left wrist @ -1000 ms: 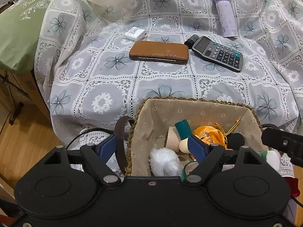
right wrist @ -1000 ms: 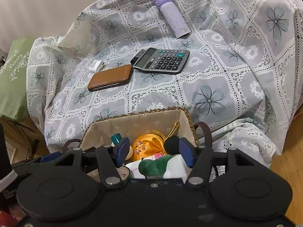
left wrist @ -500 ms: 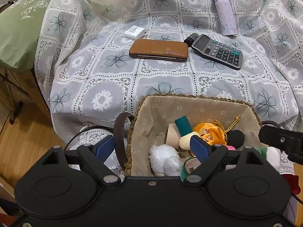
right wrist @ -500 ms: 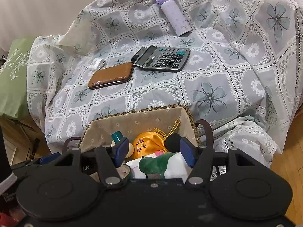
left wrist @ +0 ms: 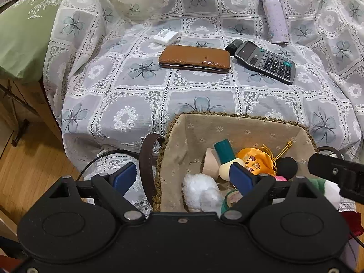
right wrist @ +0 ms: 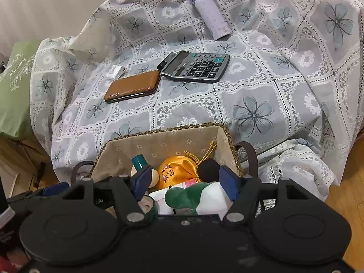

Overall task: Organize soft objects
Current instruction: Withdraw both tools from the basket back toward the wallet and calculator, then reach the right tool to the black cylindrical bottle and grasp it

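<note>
Both grippers, left (left wrist: 182, 179) & right (right wrist: 185, 183), fingers spread, just been opening, pinching nothing, over lined woven basket (right wrist: 159, 142). Green-white plush toy (right wrist: 193, 199) lies inside w/ white fluffy ball (left wrist: 200, 192); lift clear, don't snag handles.

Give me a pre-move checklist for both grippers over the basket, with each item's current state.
1. Left gripper jaws apart, just been opening, nothing clamped: ok.
2. Right gripper jaws just been opening, pads off the green and white plush between them: ok.
3. Basket upright on the lace cloth: ok.
4. White fluffy toy inside the basket: ok.
5. Orange pouch inside the basket: ok.
6. Whether the plush is fully settled in the basket: cannot tell.
</note>
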The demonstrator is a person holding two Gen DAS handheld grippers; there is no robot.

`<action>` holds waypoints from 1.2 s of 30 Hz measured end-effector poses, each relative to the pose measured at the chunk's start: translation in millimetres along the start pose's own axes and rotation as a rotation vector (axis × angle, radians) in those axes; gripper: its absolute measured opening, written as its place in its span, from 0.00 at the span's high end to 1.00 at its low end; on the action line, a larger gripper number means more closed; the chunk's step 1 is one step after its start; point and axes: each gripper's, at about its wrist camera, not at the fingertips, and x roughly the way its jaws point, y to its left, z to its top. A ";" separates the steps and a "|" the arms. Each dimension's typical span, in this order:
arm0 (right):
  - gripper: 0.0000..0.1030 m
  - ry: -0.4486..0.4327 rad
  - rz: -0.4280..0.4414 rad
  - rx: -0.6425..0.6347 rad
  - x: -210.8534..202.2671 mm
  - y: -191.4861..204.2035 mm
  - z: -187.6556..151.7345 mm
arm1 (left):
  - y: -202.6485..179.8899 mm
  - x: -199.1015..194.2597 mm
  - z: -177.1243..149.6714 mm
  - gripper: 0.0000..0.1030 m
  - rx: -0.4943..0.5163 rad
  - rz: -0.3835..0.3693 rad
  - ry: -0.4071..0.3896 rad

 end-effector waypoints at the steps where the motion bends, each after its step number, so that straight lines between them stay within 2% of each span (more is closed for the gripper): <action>1: 0.33 0.000 -0.002 -0.007 1.1 0.9 0.7 | 0.4 0.4 0.5 0.15 -0.003 -0.001 -0.001; 3: 0.30 -0.005 -0.006 -0.027 3.5 4.2 1.7 | 0.8 1.6 1.7 0.10 -0.007 0.002 -0.005; 14: 0.23 0.013 -0.015 -0.067 24.1 7.0 23.9 | 4.9 13.7 22.5 0.10 0.009 0.020 -0.029; 36: 0.15 0.006 -0.029 -0.186 90.3 25.7 124.1 | 13.5 91.3 103.4 0.07 0.062 0.013 -0.090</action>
